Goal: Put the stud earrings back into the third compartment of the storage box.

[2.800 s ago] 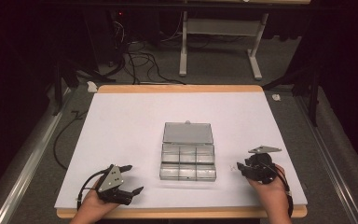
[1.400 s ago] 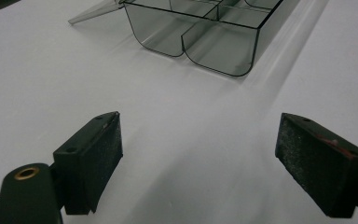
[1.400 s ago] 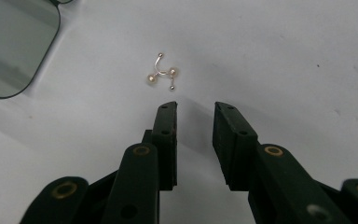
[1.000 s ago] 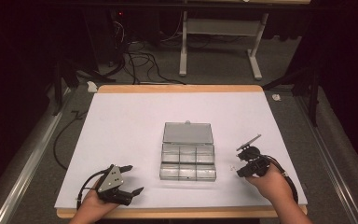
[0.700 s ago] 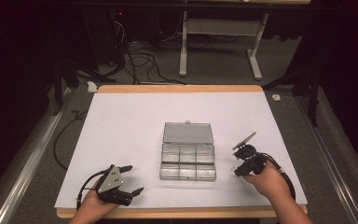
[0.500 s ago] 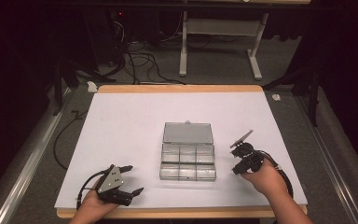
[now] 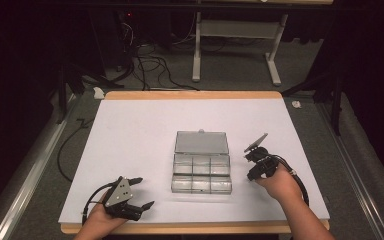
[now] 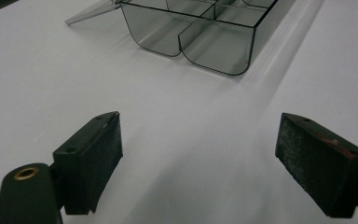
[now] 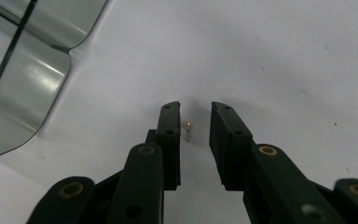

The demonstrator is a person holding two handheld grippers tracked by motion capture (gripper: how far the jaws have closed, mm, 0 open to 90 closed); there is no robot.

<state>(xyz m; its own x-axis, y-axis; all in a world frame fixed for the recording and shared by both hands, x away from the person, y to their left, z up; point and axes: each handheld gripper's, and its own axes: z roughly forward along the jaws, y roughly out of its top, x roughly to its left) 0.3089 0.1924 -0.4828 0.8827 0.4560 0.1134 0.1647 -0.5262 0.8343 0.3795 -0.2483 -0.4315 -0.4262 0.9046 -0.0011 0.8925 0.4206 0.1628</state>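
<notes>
Overhead, my right gripper [image 7: 254,167] hovers just right of the clear 6-compartment box [image 7: 200,172], lid open, on the white desk [image 7: 135,135]; my left gripper [image 7: 130,197] sits well apart, near the front edge. Along the left gripper [image 8: 200,158], its fingers spread wide over bare desk, the box [image 8: 205,32] ahead. Along the right gripper [image 9: 195,123], the fingers are narrowed but not closed; 1 tiny pearl earring [image 9: 186,128] lies between them, close to the left pad, its pin pointing back toward me. I judge the right hand nearer.
</notes>
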